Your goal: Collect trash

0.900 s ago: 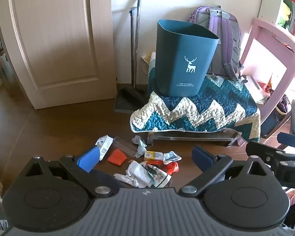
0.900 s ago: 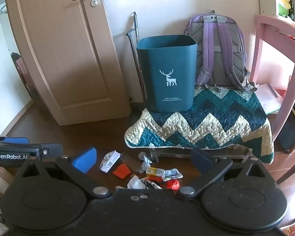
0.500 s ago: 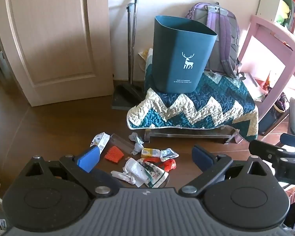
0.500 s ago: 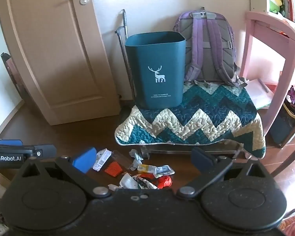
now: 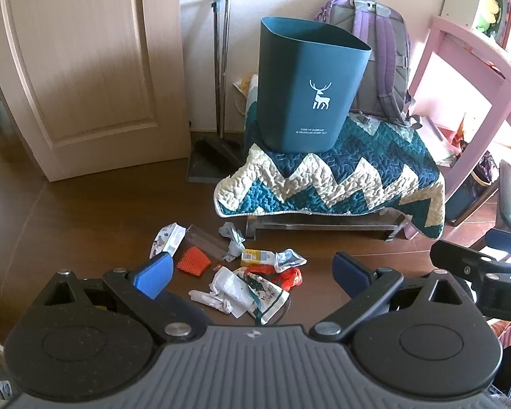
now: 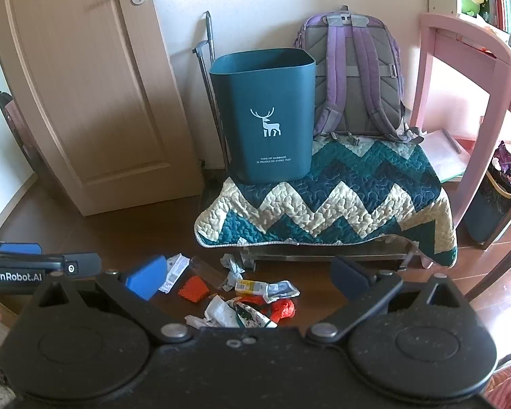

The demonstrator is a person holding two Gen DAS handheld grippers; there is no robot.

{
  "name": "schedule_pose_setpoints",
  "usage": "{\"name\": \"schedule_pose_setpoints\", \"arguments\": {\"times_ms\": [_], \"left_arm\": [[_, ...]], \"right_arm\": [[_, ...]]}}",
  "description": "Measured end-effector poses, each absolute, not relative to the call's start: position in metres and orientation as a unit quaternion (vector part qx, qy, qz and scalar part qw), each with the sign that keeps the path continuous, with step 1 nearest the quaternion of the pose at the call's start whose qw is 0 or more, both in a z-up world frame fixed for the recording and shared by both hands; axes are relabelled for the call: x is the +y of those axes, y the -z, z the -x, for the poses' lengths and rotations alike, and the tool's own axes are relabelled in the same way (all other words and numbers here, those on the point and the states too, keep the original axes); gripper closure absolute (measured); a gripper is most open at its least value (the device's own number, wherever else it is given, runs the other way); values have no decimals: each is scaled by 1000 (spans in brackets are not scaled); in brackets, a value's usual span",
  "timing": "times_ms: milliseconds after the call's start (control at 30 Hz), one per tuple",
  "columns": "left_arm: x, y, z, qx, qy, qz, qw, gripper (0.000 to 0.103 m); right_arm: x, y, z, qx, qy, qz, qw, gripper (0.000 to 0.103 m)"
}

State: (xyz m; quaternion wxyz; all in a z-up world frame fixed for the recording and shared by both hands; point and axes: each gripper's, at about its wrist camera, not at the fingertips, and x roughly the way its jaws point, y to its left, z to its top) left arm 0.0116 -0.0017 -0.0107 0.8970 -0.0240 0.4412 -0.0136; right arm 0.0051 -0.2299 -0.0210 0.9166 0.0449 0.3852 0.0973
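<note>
Left gripper [image 5: 250, 272] and right gripper [image 6: 242, 281]: jaws spread wide, nothing between them. Trash pile [image 5: 242, 272]: wrappers on near floor. Teal bin [image 5: 306, 95]: far, atop quilted bench [image 5: 340, 184].

the bin [image 5: 306, 99] looks matt, smooth plastic. under it the quilt [image 5: 340, 177] is puckered stitched cloth. the floor [image 5: 95, 218] is dark glossy wood, the door [image 6: 85, 85] pale matt woodgrain. the wrappers [image 5: 245, 283] are crinkled paper and shiny foil.
</note>
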Motion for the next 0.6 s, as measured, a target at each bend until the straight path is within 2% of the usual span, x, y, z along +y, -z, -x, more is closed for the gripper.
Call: {"name": "schedule_pose_setpoints", "arguments": {"times_ms": [600], "left_arm": [[-4, 15, -11, 448, 10, 27, 893, 2]], "right_arm": [[-229, 30, -6, 389, -103, -47, 914, 1]]}}
